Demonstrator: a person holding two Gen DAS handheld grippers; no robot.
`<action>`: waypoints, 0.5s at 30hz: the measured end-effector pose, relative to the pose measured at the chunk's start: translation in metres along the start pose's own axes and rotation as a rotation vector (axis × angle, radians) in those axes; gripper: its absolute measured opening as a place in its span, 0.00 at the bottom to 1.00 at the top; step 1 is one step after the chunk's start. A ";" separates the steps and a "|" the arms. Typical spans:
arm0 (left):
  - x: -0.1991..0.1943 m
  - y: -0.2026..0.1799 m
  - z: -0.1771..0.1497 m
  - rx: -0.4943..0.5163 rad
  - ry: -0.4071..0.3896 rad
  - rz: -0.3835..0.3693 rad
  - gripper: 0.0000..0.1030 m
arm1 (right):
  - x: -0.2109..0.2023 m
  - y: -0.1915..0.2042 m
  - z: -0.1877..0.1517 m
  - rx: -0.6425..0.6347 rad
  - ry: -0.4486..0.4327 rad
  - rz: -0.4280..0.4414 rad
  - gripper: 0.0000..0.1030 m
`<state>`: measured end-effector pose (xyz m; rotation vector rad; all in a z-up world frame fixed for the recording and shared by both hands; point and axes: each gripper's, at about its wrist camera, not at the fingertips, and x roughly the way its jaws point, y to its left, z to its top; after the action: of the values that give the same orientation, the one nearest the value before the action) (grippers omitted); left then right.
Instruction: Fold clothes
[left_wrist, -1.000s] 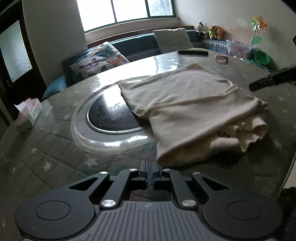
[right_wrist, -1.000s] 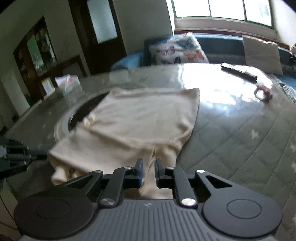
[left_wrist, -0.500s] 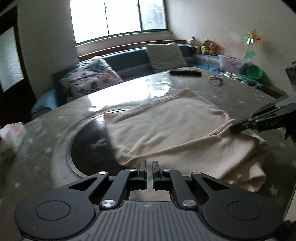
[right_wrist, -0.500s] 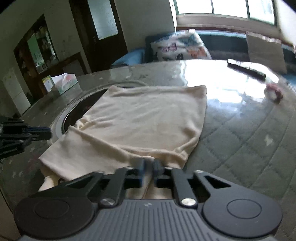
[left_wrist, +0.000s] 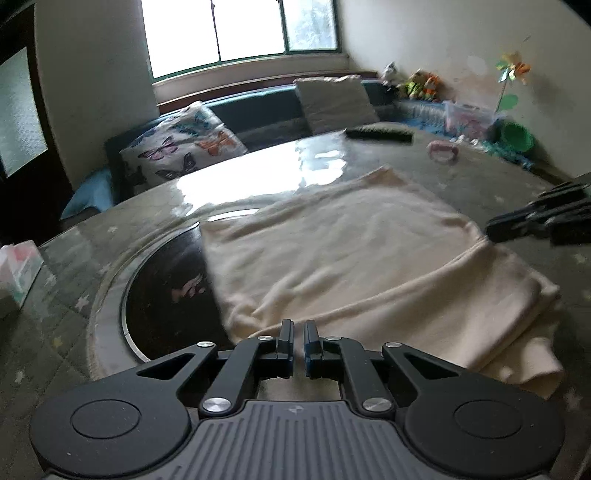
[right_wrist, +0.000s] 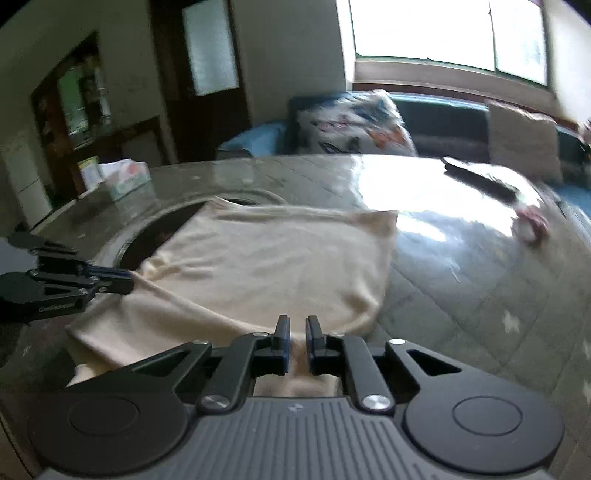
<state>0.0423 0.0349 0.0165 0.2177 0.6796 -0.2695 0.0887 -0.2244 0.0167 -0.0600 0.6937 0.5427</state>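
The cream garment (left_wrist: 362, 266) lies part-folded on the round glass-topped table (left_wrist: 110, 302), its near left corner over the dark inset disc (left_wrist: 166, 295) and a doubled layer bunched along its near right edge. The left gripper (left_wrist: 298, 334) sits at the garment's near edge with its 2 jaws nearly together and a fold of the cloth pinched between them. The right gripper (right_wrist: 297, 332) meets the opposite near hem, jaws almost closed but easing apart, cream cloth showing in the narrow gap.
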 end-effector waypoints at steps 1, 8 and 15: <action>0.000 -0.004 0.001 0.006 -0.005 -0.013 0.07 | 0.000 0.003 0.002 -0.015 0.000 0.020 0.09; 0.014 -0.024 0.000 0.052 0.006 -0.050 0.08 | 0.023 0.026 -0.008 -0.139 0.078 0.116 0.35; -0.001 -0.035 -0.010 0.119 -0.006 -0.077 0.08 | 0.006 0.044 -0.025 -0.265 0.087 0.119 0.36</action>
<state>0.0243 0.0049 0.0055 0.3048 0.6675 -0.3849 0.0554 -0.1899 -0.0009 -0.2924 0.7099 0.7481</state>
